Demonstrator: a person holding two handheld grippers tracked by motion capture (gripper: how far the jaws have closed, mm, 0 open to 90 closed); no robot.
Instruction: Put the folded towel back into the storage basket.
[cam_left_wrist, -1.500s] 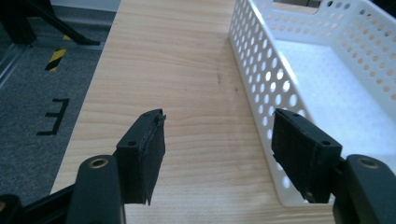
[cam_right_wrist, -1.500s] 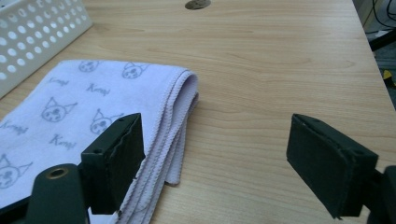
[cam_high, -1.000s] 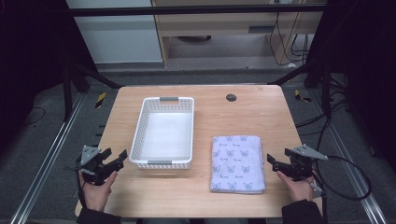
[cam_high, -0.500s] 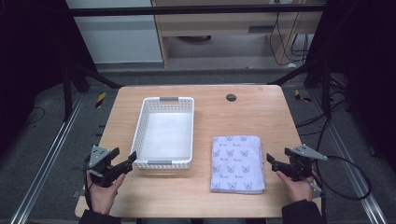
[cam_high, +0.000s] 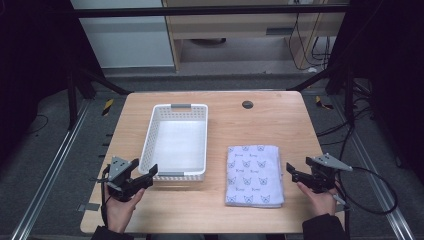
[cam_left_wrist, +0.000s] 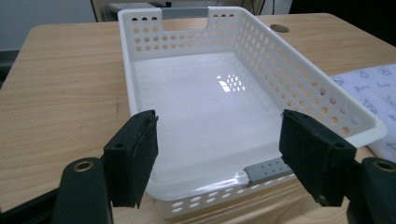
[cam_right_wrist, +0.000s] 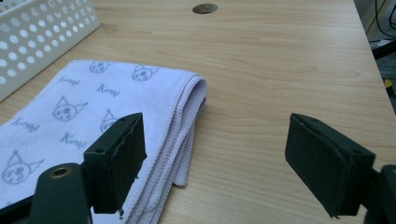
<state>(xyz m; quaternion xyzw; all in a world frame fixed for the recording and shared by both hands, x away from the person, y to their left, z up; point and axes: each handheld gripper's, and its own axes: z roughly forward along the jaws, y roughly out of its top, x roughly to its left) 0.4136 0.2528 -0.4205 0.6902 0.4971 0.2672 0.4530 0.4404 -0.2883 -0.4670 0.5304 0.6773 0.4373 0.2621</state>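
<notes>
Folded cloth (cam_high: 254, 174) lower right of centre in high view, flat on table (cam_high: 270, 122); soft, light, limp. Best pinched at stacked right edge. Right gripper (cam_high: 298, 174) spread, empty, just beside that edge. Left gripper (cam_high: 143, 174), just opening, empty, at basket (cam_high: 178, 107) near rim.

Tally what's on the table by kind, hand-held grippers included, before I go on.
White perforated basket: 1
Folded cat-print cloth: 1
Hand-held grippers: 2, the left hand-held gripper at the basket's near end and the right hand-held gripper beside the cloth, both open and empty
Total: 4
</notes>
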